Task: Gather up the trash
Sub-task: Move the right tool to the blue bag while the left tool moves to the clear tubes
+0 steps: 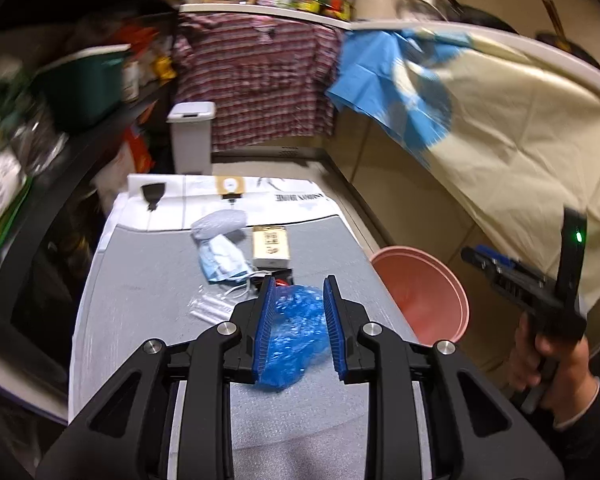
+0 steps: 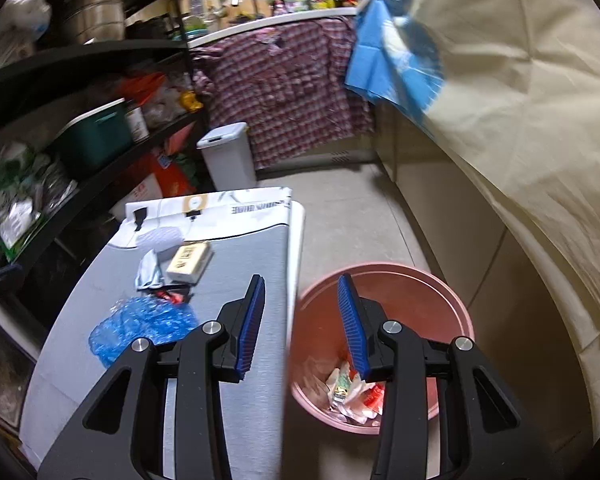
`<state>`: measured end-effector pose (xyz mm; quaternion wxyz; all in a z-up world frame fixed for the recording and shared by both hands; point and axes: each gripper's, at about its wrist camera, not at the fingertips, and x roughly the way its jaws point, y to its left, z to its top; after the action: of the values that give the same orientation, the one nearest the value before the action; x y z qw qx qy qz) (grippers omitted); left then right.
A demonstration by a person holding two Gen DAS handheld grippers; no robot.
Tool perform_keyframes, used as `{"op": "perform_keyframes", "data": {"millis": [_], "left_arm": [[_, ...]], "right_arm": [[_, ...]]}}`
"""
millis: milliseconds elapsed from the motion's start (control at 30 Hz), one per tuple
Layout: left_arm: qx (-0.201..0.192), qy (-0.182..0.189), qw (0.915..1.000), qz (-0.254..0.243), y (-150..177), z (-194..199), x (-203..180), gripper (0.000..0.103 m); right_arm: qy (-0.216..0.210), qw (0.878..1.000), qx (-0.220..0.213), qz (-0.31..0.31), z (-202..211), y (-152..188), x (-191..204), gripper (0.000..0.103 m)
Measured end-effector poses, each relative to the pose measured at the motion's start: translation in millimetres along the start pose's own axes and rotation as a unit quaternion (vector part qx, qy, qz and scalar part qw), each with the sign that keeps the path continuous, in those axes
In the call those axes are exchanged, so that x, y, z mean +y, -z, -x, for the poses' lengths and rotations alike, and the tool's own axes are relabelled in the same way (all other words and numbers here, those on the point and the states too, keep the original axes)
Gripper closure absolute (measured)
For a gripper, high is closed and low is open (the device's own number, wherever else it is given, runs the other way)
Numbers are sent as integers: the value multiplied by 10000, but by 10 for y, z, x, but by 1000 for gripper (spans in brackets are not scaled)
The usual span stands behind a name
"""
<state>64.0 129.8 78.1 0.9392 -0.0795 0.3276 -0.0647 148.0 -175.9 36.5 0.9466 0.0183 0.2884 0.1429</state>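
A crumpled blue plastic bag (image 1: 296, 332) lies on the grey table (image 1: 140, 280); it also shows in the right wrist view (image 2: 140, 324). My left gripper (image 1: 299, 286) is open, its jaws on either side of the bag just above it. Beyond lie a blue face mask (image 1: 224, 262), a cream box (image 1: 271, 245), a grey wad (image 1: 220, 222), a clear wrapper (image 1: 212, 308) and a small red wrapper (image 2: 170, 297). My right gripper (image 2: 302, 286) is open and empty, over the rim of the pink bin (image 2: 420, 280), which holds wrappers (image 2: 352, 396).
The pink bin (image 1: 420, 292) stands on the floor right of the table. A white pedal bin (image 2: 230, 156) stands beyond the table. Black shelves (image 2: 80, 80) with clutter run along the left. A checked shirt (image 1: 256, 76) and cream cloth (image 1: 520, 120) hang from a counter.
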Motion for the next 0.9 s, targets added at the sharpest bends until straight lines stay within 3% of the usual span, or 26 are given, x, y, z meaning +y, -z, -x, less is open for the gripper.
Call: {"op": "perform_keyframes", "data": {"millis": [300, 667, 900], "left_arm": [[-165, -413, 9989, 157, 83, 0, 308, 78], [-99, -541, 9983, 210, 127, -48, 514, 78], [45, -707, 9967, 388, 180, -138, 720, 78]], "right_arm": [[-264, 9992, -44, 285, -123, 90, 436, 63], [-832, 9943, 452, 487, -654, 231, 1023, 32], [-917, 9887, 906, 772, -1027, 356, 1354, 28]]}}
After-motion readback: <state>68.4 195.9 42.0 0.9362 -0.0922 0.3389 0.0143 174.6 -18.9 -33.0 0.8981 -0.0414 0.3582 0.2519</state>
